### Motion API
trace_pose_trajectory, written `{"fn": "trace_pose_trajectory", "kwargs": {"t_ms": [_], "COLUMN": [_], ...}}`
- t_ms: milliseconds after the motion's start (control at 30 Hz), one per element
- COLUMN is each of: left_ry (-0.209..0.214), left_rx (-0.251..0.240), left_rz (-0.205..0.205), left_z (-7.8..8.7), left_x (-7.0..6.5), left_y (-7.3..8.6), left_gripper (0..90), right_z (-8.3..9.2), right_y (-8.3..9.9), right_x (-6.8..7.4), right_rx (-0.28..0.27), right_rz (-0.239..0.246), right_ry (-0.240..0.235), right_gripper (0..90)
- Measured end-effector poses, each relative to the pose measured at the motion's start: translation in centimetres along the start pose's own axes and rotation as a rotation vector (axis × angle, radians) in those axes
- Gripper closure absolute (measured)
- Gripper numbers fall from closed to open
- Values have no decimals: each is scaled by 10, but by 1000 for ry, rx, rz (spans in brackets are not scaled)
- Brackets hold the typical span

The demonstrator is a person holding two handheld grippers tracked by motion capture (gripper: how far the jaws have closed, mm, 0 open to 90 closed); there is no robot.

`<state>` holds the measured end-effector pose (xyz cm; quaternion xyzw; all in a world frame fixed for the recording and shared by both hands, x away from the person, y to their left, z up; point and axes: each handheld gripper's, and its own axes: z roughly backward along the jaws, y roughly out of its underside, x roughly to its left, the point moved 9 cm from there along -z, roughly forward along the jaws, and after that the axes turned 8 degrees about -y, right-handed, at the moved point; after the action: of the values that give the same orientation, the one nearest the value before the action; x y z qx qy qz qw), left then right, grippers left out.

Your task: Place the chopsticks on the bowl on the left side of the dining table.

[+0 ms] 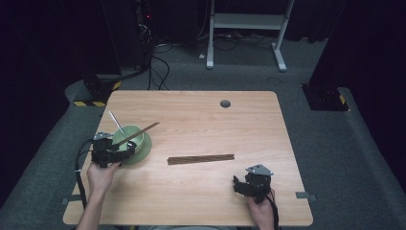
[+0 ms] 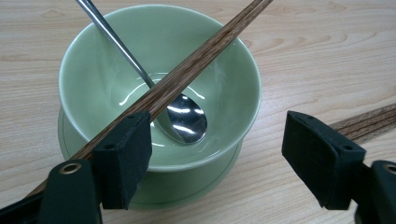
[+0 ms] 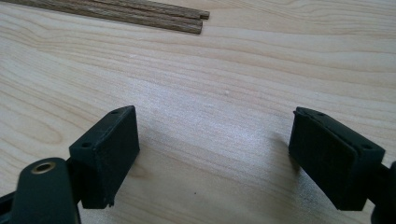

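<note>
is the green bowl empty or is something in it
Not empty: a metal spoon lies in the green bowl, and a wooden chopstick rests across its rim.

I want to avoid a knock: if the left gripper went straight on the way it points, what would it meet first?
Probably the green bowl: the left gripper stands open just before it, one chopstick lying across the rim.

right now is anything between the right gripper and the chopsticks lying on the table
Nothing visible. The right gripper stands open over bare table, and the chopsticks lie flat beyond its jaws with only wood grain in between. The green bowl sits off beside the left gripper.
</note>
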<state>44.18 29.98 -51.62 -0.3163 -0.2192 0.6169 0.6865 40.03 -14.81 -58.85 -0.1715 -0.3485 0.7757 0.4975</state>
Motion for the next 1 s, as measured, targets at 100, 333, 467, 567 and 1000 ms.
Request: {"fn": "trace_pose_trajectory", "kwargs": {"t_ms": [100, 333, 467, 567, 1000], "left_ry": [1, -6, -12, -13, -29], "left_rx": [1, 7, 12, 12, 19], "left_rz": [7, -10, -15, -9, -10], "left_z": [-1, -7, -9, -9, -12], "left_x": [1, 0, 1, 2, 8], "left_y": [-1, 0, -1, -1, -4], "left_gripper": [245, 252, 251, 251, 247], "right_z": [0, 0, 0, 0, 0], "right_y": [0, 0, 0, 0, 0], "right_x": [0, 0, 0, 0, 0], "right_rx": [-1, -1, 0, -1, 0], "right_rz": [0, -1, 0, 0, 0], "right_ry": [1, 1, 1, 1, 1], "right_gripper": [158, 159, 159, 159, 159]}}
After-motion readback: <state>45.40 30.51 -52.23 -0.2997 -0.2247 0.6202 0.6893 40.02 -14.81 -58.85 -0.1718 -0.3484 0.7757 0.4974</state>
